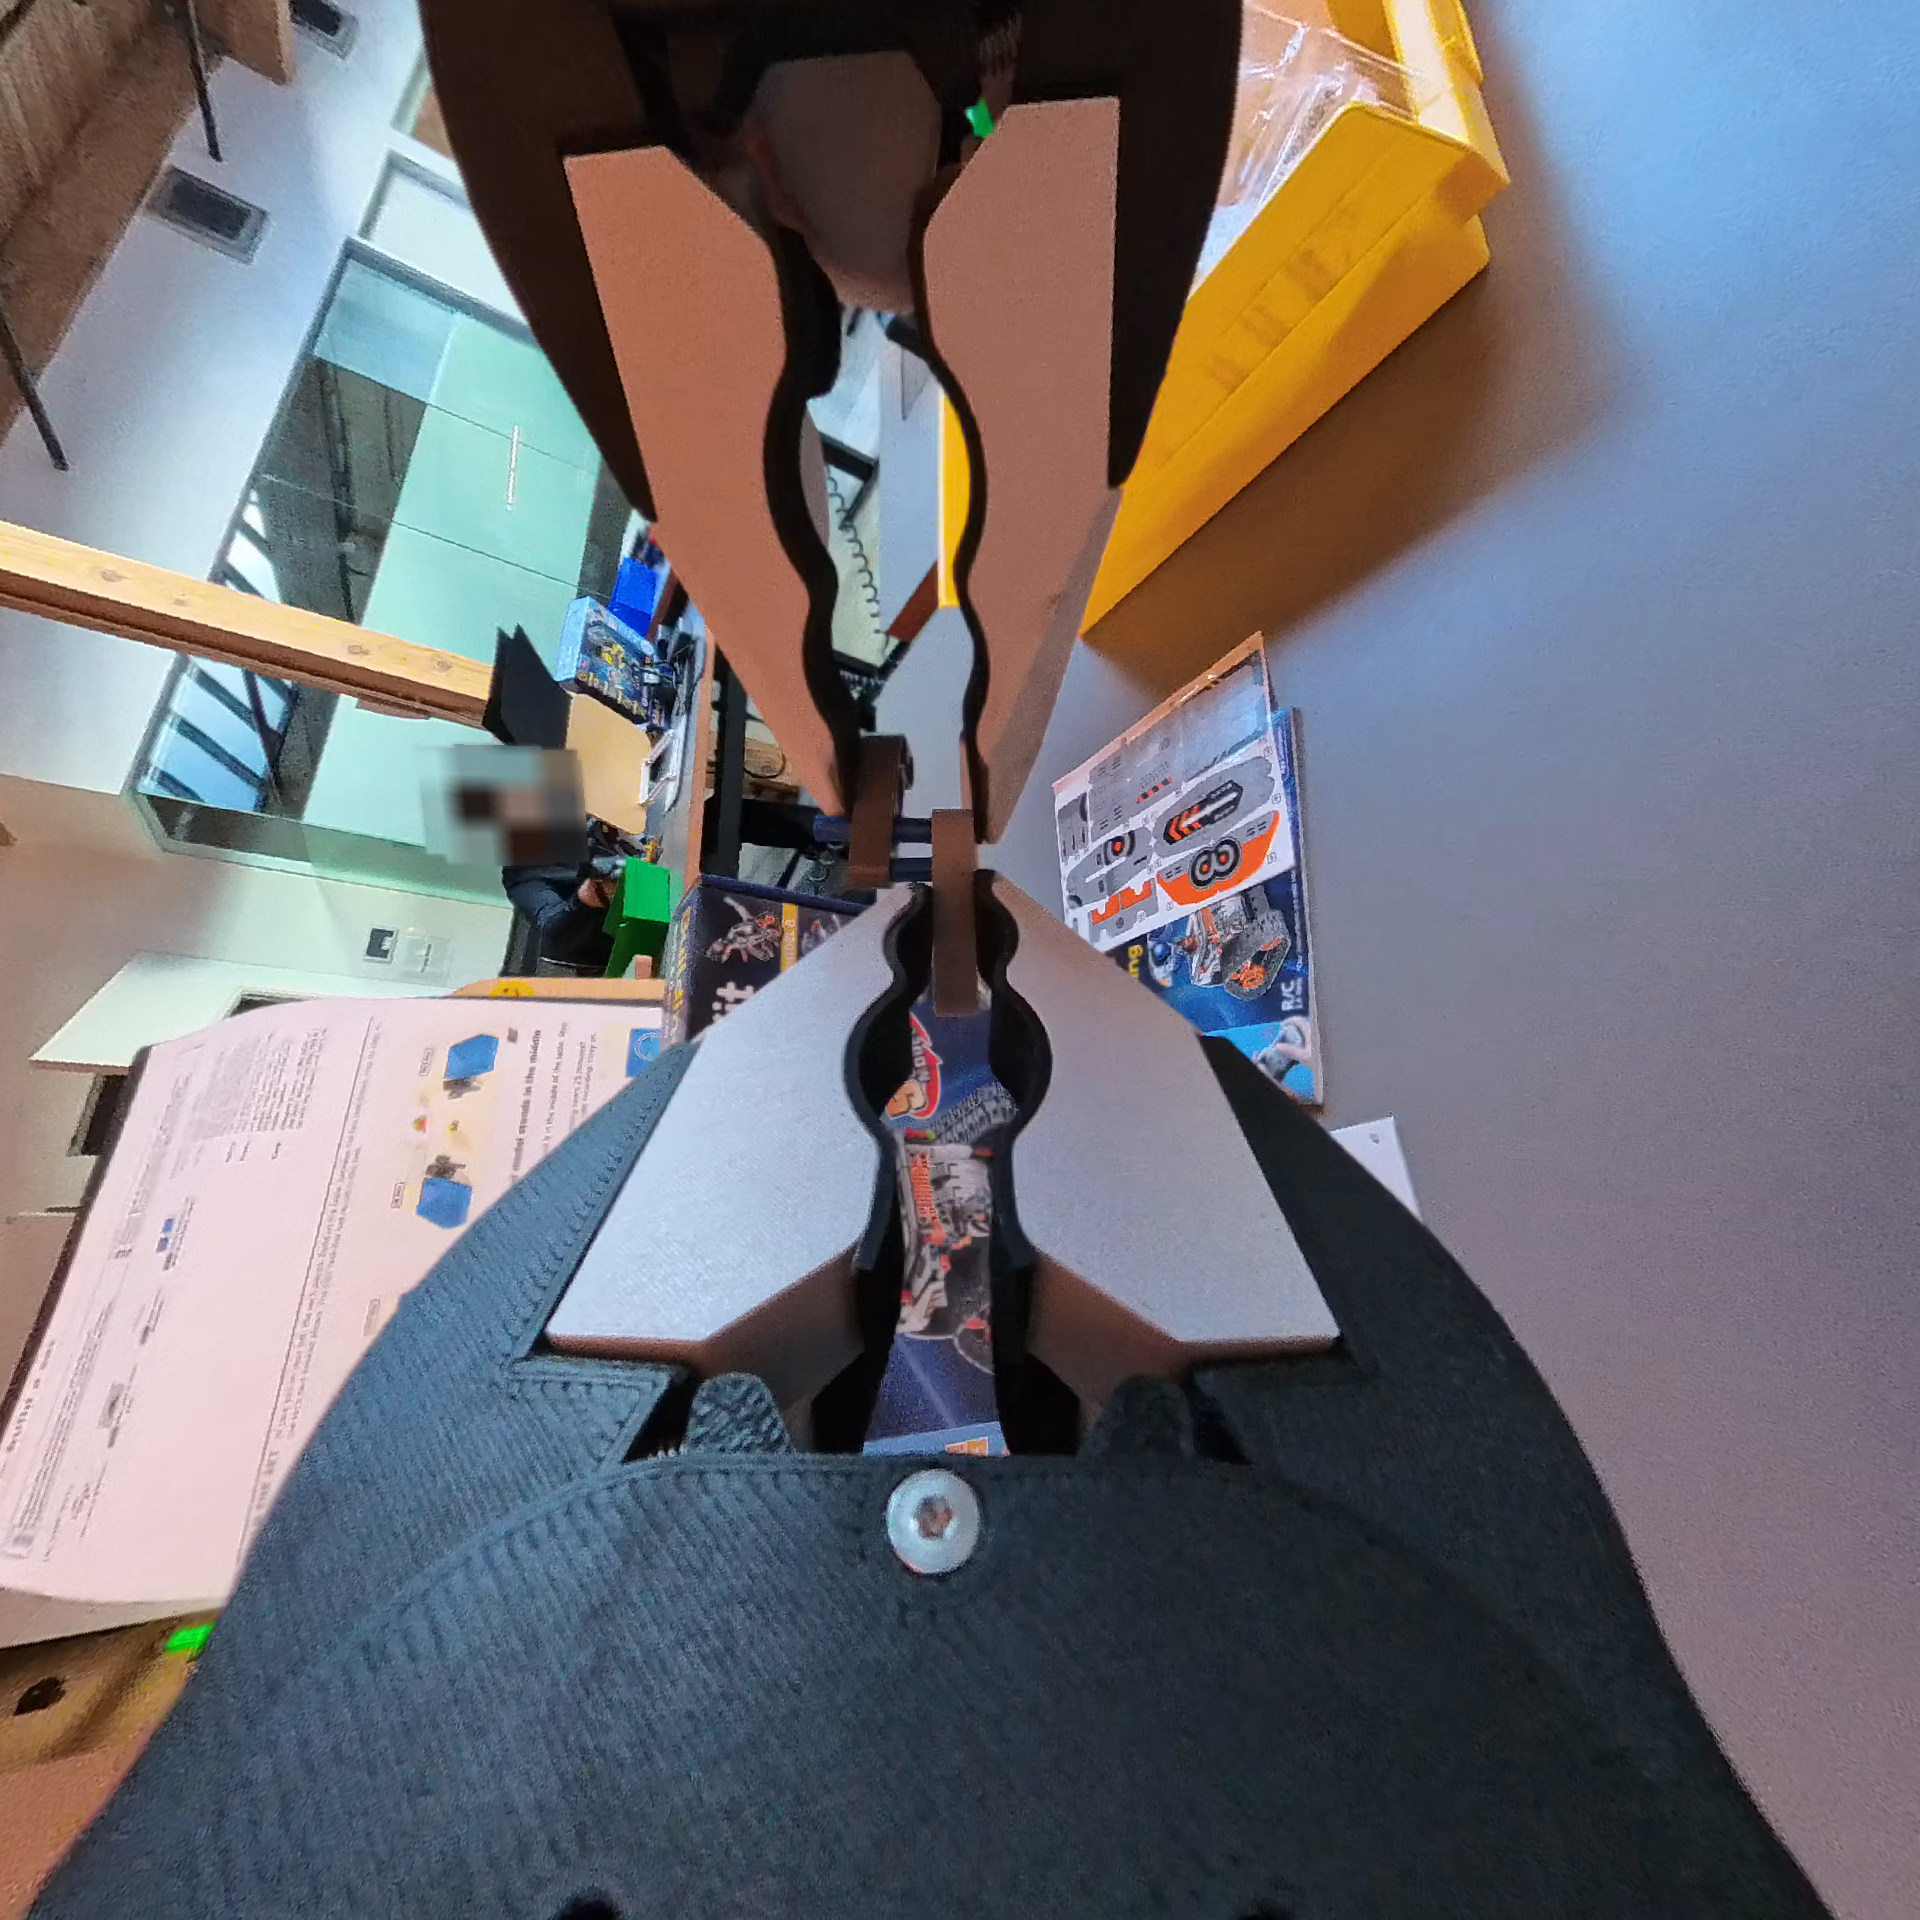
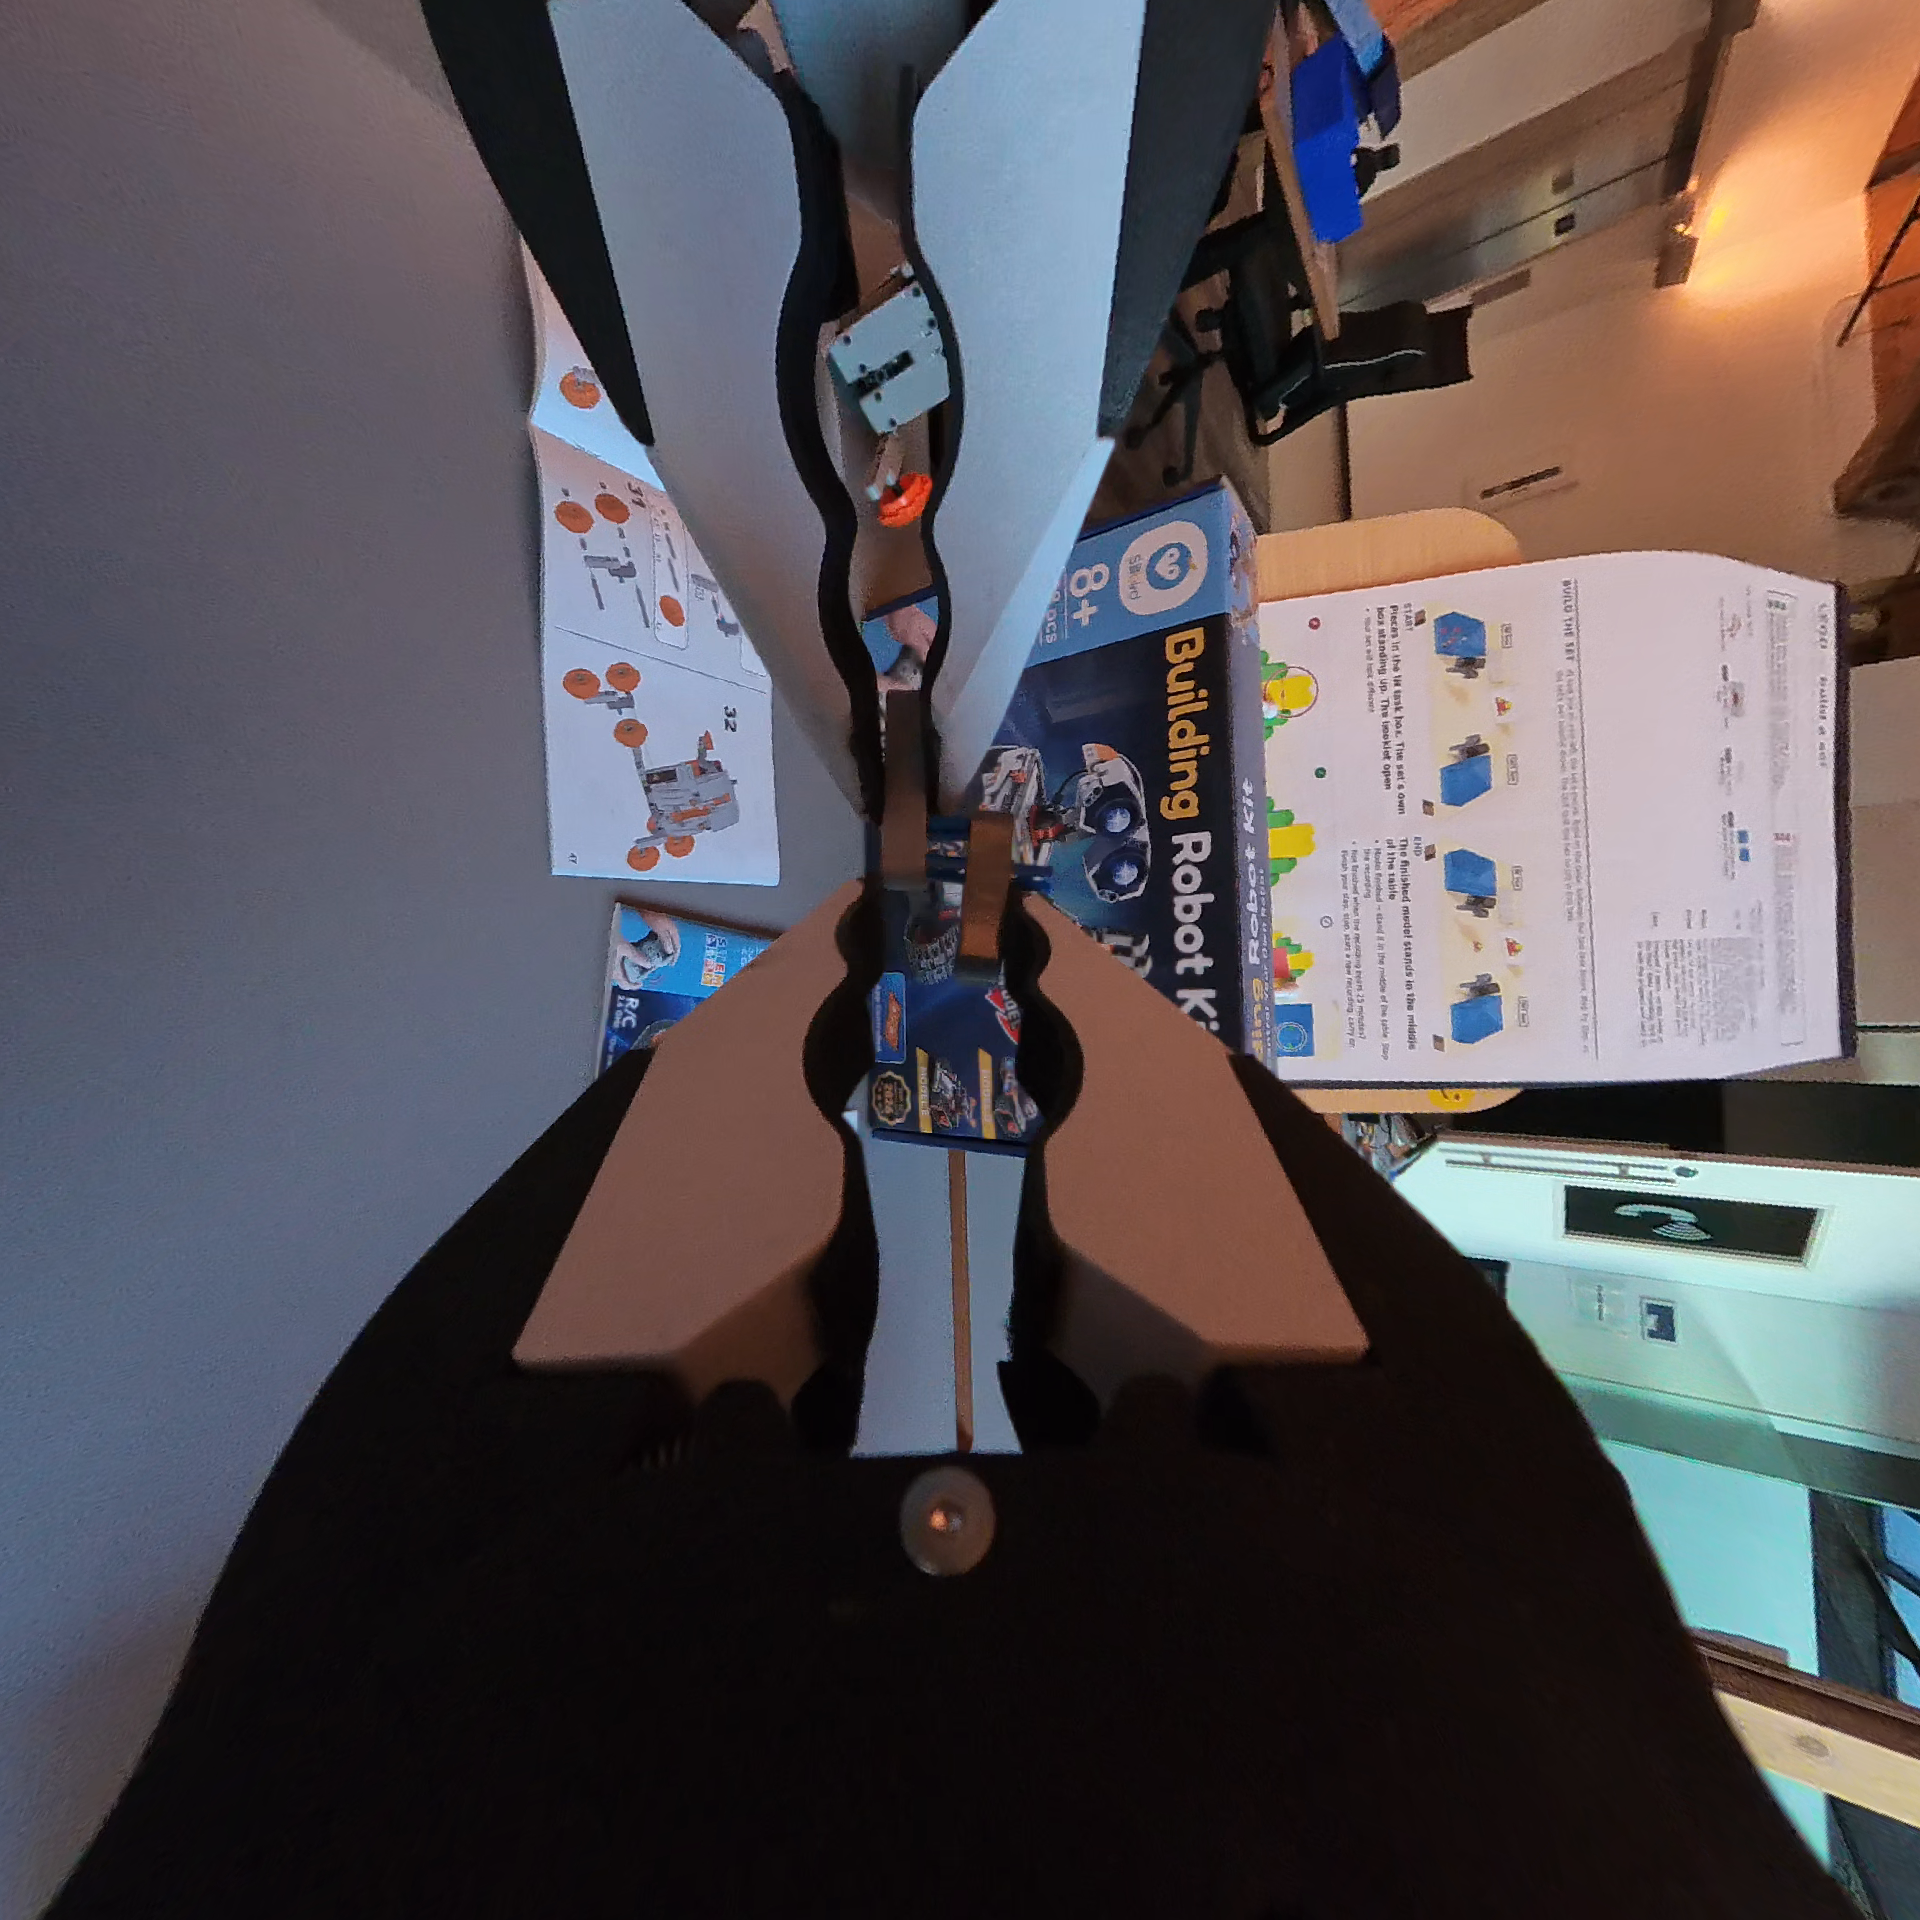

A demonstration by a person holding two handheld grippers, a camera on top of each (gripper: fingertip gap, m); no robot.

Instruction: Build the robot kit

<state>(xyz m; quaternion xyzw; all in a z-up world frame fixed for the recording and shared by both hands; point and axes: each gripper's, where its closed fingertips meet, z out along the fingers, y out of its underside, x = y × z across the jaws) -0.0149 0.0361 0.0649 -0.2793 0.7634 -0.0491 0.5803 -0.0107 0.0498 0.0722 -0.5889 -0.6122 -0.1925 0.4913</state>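
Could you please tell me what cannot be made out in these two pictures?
- Left wrist view: how the small brown and blue parts join, hidden where the left gripper and right gripper meet.
- Left wrist view: contents of the yellow bin, cut off by the top edge.
- Right wrist view: the open booklet, partly covered by the other gripper's fingers.

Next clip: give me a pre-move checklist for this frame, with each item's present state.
1. Left gripper clamps one flat beam: ok.
2. Right gripper firmly clamps the second beam: cannot tell.
3. Blue pins bridge both beams: ok.
4. Pins fully seated: cannot tell.
5. Grippers meet tip to tip, aligned: ok.
6. Beams clear of the robot kit box behind: cannot tell.
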